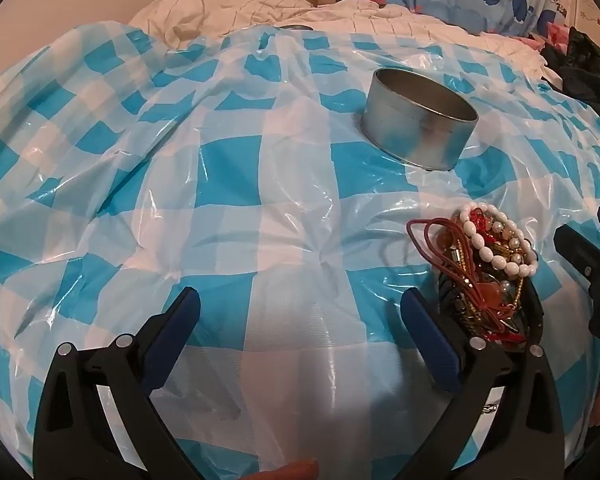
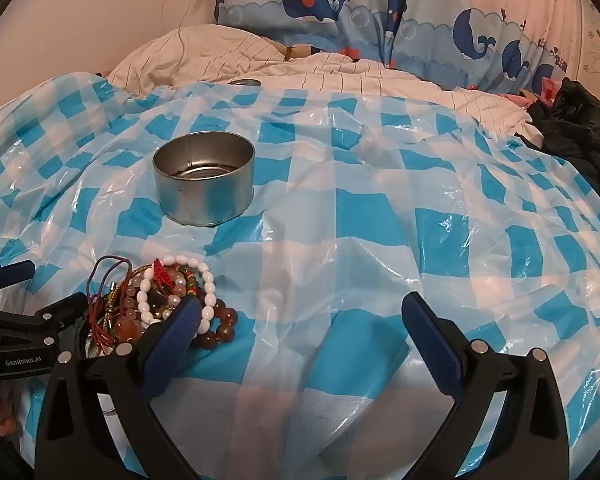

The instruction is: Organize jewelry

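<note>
One container shows in the left wrist view: a round metal tin standing upright on the blue-and-white checked plastic sheet spread over the bed. From this angle only its inner wall is visible, so its contents cannot be told. Well apart from it, nearer the camera and to the right, lies the jewelry pile, with a white bead bracelet on top of red cords and gold chains. The left gripper hovers with its jaws spread wide and nothing between them; its right finger sits just beside the pile.

Seen from the right wrist view, the tin has its bottom visible and holds no jewelry. The pile rests on the sheet below the tin, apart from it, with the white bracelet and dark reddish-brown beads at its right edge. The right gripper has its jaws fully apart and grips nothing; its left finger overlaps the pile's edge in the picture. The left gripper shows at the left edge.
</note>
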Tool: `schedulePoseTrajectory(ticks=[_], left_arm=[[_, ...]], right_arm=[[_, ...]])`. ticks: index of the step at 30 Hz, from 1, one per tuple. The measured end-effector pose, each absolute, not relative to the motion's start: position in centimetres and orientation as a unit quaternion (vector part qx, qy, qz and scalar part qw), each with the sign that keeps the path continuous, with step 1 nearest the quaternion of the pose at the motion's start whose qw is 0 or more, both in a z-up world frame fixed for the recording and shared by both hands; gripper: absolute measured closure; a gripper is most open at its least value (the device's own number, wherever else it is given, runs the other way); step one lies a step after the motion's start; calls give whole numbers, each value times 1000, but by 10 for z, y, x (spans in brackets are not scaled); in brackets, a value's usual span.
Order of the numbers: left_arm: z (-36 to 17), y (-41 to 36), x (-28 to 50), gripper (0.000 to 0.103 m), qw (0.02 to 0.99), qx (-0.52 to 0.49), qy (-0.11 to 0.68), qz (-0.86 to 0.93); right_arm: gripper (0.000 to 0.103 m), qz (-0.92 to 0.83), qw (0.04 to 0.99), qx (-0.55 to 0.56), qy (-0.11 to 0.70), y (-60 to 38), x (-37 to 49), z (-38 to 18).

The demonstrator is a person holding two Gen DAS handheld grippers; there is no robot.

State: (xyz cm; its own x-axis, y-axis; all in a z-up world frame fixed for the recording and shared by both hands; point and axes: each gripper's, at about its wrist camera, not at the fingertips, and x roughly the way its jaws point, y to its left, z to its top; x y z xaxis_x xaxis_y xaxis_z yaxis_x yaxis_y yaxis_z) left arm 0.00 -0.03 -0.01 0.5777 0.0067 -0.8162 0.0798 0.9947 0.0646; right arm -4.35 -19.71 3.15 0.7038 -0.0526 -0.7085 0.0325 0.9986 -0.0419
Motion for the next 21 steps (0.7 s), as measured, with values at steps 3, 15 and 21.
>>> schedulePoseTrajectory(ticks=[3,15,21], left_arm=[[0,0,0,6,887,47,459,-20],[-1,0,1,6,886,44,460,-22],[0,18,6,6,886,38,461,-20]], right_arm=[[7,-23,923,-13,384,-197,-43,31],[7,-23,922,-13,386,-196,-44,31],[7,-22,922,-13,387,-196,-44,31]])
